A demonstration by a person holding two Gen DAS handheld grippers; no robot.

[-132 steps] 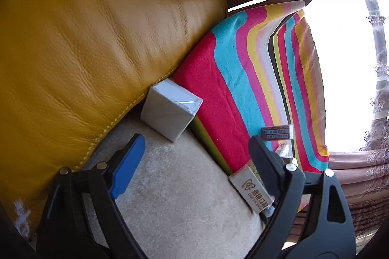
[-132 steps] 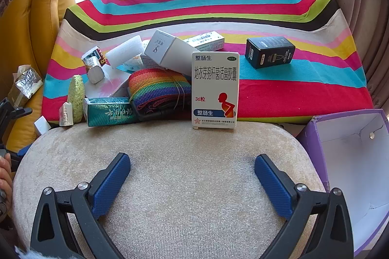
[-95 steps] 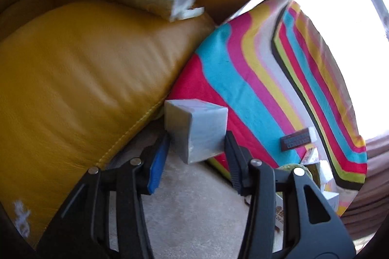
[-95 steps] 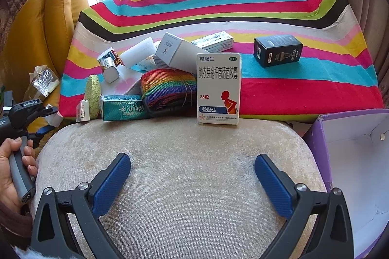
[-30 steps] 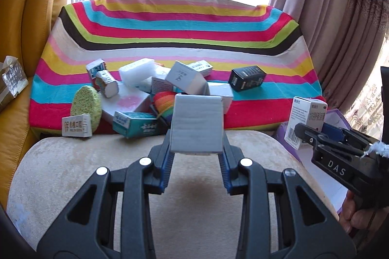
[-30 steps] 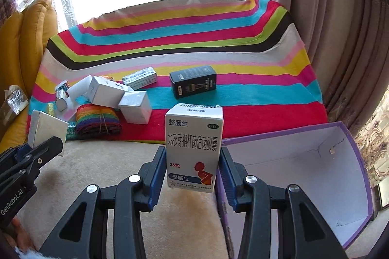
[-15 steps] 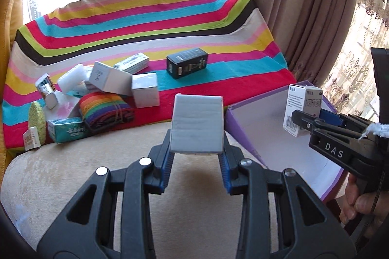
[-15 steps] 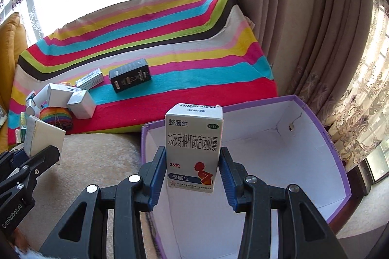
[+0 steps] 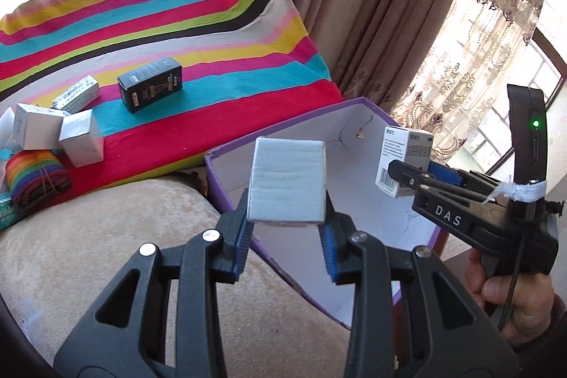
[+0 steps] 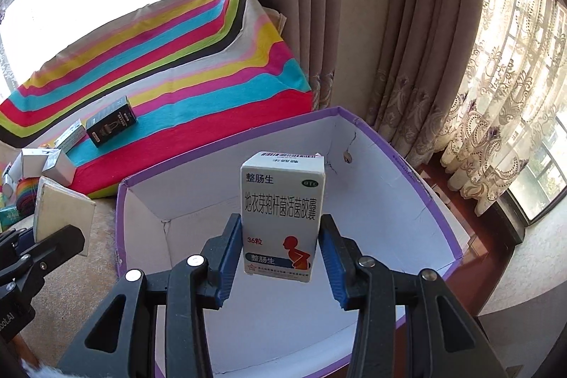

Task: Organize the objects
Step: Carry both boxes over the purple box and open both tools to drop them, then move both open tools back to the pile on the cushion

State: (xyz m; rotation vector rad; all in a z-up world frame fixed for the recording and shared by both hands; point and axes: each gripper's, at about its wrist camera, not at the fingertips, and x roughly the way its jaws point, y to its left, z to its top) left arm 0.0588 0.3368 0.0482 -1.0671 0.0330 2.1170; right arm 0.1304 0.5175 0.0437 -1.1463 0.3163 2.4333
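1. The left hand-held gripper [image 9: 286,200] has a plain white box [image 9: 287,179] between its blue pads. The pads touch the box's two sides, and the jaws are opening slightly. The box hangs over the near left rim of the purple box [image 10: 198,186], partly above the beige cushion [image 9: 106,218] that lies just left of the purple box.
2. The right hand-held gripper [image 10: 281,236] is clamped on a white medicine box [image 10: 282,211] with red and blue print. It holds the medicine box upright, above the white inside of the purple box and clear of its floor.
3. A person's hand [image 9: 514,300] grips the right hand-held gripper's handle at the near right side of the purple box.
4. The purple box stands open at the top. Nothing can be seen lying on the part of its floor that shows.
5. Beyond the purple box's far left rim a striped cloth [image 9: 177,23] covers a raised surface.
6. On the cloth, left of the purple box and well apart from it, are a rainbow-striped roll [image 9: 35,172] and a few small white cartons [image 9: 81,138], close together.
7. Farther back on the cloth a black carton [image 9: 150,83] lies flat, alone on a blue stripe.
8. Behind the purple box's far corner hang brown curtains [image 10: 354,23].
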